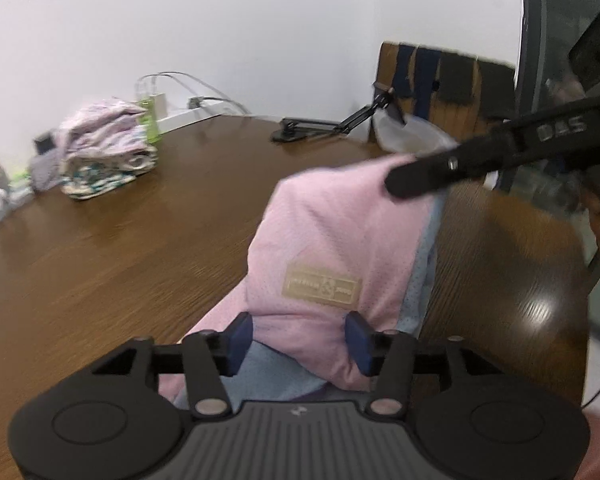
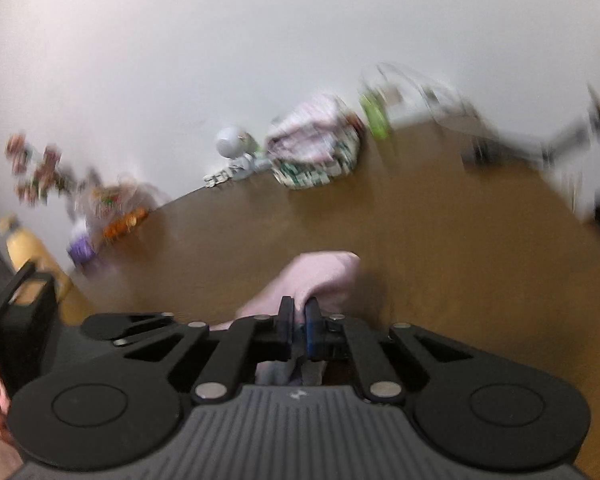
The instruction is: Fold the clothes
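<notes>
Black left hand-held gripper (image 1: 300,338), blue pads (image 1: 242,338), silver pivot screws, ribbed grey housing

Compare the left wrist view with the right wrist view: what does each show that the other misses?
Only the left wrist view: the garment's tan label, a chair, and the left gripper open around the pink garment.
Only the right: a yellow bottle.
Both: the right gripper shut on the garment, the folded pile, the wooden table.
</notes>
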The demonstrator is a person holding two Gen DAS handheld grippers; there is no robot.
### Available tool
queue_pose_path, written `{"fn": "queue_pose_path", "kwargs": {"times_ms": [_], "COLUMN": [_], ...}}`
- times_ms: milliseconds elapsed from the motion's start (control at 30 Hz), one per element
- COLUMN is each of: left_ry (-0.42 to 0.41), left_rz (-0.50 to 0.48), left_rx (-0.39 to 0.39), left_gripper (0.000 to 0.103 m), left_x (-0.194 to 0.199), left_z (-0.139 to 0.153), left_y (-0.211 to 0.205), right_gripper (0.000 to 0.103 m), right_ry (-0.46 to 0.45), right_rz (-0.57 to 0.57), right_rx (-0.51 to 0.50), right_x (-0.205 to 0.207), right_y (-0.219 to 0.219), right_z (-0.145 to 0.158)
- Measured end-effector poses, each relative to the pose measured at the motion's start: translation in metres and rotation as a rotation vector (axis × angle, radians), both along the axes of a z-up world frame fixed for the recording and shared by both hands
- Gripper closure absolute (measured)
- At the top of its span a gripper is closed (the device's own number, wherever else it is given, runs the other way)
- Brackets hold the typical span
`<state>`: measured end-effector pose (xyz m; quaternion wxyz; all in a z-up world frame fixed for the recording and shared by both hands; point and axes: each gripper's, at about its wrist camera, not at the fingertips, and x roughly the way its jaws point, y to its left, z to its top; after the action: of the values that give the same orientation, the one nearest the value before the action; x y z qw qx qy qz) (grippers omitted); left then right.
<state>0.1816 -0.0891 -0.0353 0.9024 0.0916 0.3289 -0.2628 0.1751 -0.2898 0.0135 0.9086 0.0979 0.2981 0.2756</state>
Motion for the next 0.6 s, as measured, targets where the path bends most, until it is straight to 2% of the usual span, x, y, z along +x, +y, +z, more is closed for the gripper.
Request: {"fn": "queue_pose_path", "kwargs": {"times_ms": [67, 133, 200, 267, 400, 600], "left_ry": [-0.004, -0.043, -0.075, -0.079, -0.053, -0.024], "left_rz": [0.007, 0.04, 0.093, 0.134, 0.205, 0.243], "left_rx": [-0.022, 0.0, 0.038, 0.031, -0.01, -0.027], "left_gripper": [0.042, 0.041, 0.042, 0.046, 0.048, 0.049], "left_x": [0.001, -0.006, -0.016, -0.024, -0.041, -0.057], "left_z": [0.003, 0.008, 0.012, 0.015, 0.018, 0.016], "left_y": [0.0, 0.008, 0.021, 0.038, 0.072, 0.096], "right_gripper": [0.098, 0.098, 0.098, 0.098, 0.098, 0.098], "right_ry": [-0.121, -0.229, -0.286, -0.321, -0.359, -0.364], "right_rz": [0.047, 0.114, 0.178, 0.248, 0.422, 0.605], "right_rx": [-0.167, -0.335, -0.452, -0.539, -0.629, -0.694], "right_x": [-0.008, -0.02, -0.029, -0.037, -0.056, -0.078], "right_y": [0.019, 0.042, 0.061, 0.078, 0.107, 0.147], "right_z": [0.022, 0.034, 0.036, 0.034, 0.024, 0.007]}}
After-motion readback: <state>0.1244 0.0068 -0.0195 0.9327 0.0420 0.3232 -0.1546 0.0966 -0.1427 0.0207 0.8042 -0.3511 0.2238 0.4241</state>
